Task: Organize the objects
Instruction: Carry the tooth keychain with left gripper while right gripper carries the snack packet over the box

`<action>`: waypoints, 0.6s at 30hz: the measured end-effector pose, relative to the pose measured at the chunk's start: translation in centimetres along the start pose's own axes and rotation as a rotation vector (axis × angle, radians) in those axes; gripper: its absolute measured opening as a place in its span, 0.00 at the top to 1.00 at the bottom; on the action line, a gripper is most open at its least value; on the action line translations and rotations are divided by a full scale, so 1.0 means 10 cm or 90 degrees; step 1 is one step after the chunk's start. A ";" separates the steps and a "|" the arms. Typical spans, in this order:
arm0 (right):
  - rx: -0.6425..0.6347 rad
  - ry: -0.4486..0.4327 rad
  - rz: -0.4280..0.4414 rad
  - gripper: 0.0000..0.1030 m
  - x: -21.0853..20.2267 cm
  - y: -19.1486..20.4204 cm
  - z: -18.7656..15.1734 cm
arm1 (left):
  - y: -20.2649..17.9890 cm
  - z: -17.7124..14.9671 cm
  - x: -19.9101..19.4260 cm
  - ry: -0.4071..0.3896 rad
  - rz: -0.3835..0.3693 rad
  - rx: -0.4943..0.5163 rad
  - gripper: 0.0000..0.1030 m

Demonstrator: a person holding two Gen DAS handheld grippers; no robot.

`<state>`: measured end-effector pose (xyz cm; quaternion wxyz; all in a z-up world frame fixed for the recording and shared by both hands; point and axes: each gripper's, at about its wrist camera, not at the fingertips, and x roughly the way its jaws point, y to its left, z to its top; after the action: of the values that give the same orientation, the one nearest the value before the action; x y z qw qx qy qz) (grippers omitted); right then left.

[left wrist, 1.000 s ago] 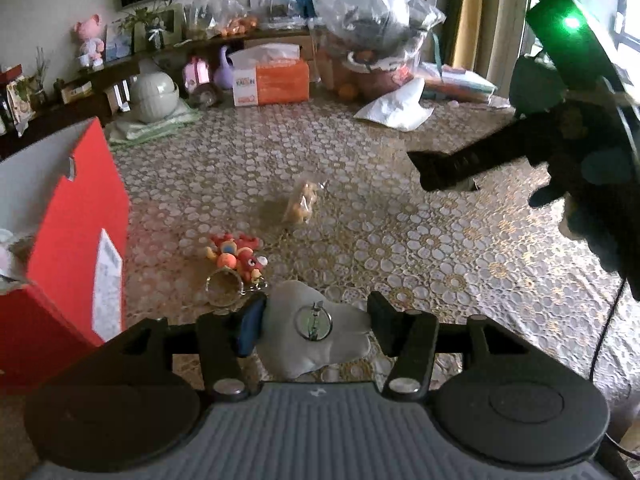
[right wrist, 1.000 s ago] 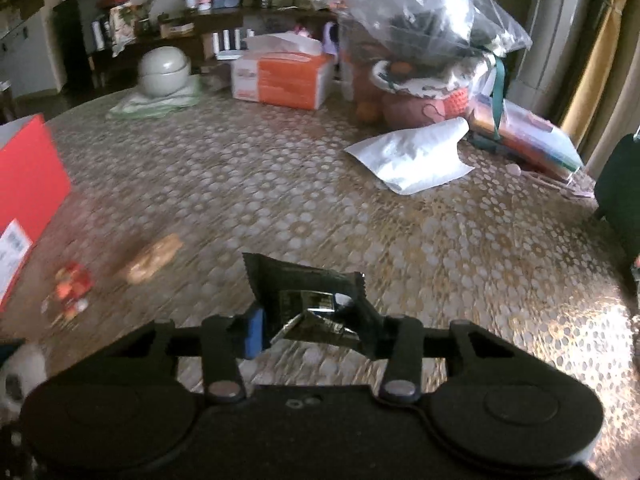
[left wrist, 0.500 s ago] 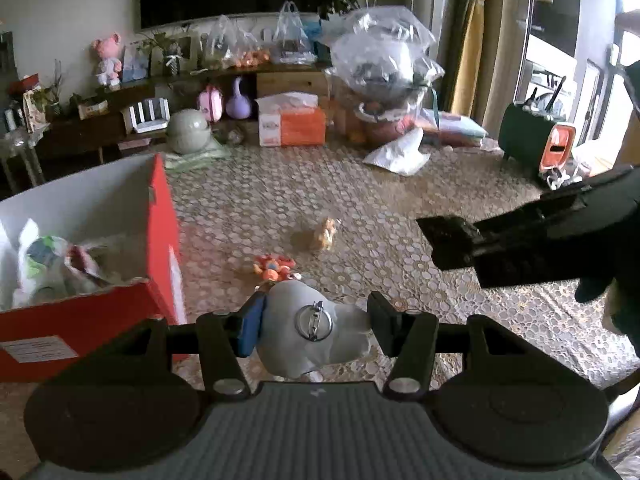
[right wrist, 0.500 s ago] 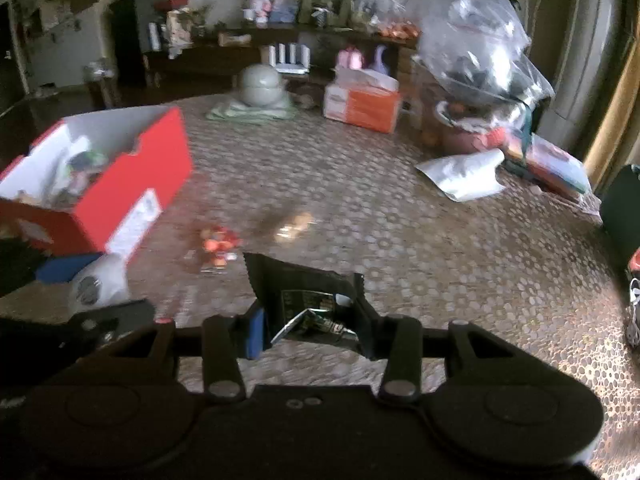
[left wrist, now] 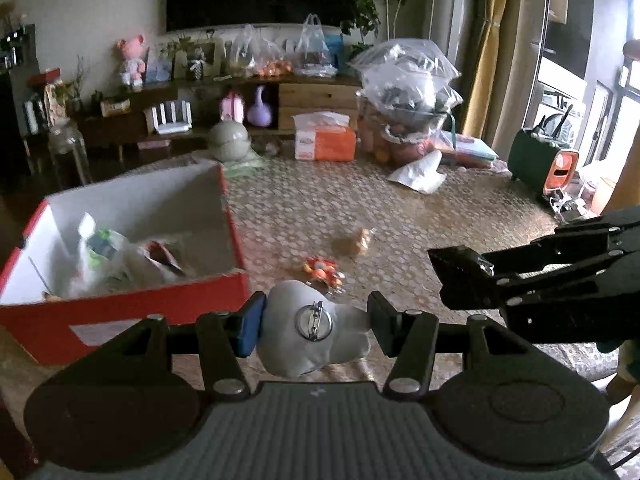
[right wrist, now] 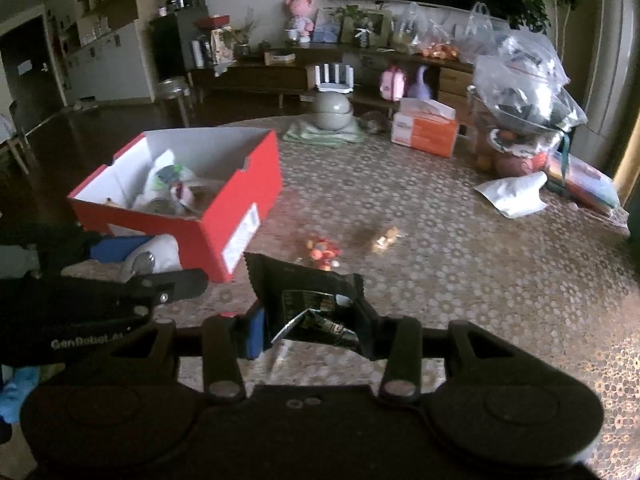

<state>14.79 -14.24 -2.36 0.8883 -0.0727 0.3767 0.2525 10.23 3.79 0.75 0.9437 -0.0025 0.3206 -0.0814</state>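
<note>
My left gripper (left wrist: 314,322) is shut on a pale grey soft pouch (left wrist: 310,350) that has a round metal pin on it. In the right wrist view my right gripper (right wrist: 312,330) is shut on a black snack packet (right wrist: 304,294). Both are held above the lace-patterned table. An open red box (left wrist: 120,310) with a white inside sits at the left, holding wrappers and bags. The same box (right wrist: 236,204) lies ahead-left of the right gripper. The right gripper (left wrist: 460,276) appears at the right of the left view, and the left gripper (right wrist: 148,264) shows beside the box.
A small orange toy keychain (left wrist: 322,270) and a wrapped snack (left wrist: 358,240) lie on the table (left wrist: 440,216) ahead. Farther back stand an orange tissue box (left wrist: 326,142), a green lidded jar (left wrist: 230,142), a white paper bag (left wrist: 420,170) and piled plastic bags (left wrist: 404,92).
Both grippers have risen and drawn back with their loads still held. The red box's open top has come into view in both cameras, and the table items look farther off.
</note>
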 end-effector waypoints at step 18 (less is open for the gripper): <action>-0.076 -0.074 0.046 0.58 0.23 1.01 0.74 | 1.15 0.40 -0.26 -0.047 0.107 -0.041 0.47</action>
<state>15.76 -2.23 1.81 0.8930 -0.0974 0.3111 0.3103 12.41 15.39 4.83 0.9578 -0.0087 0.2873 0.0088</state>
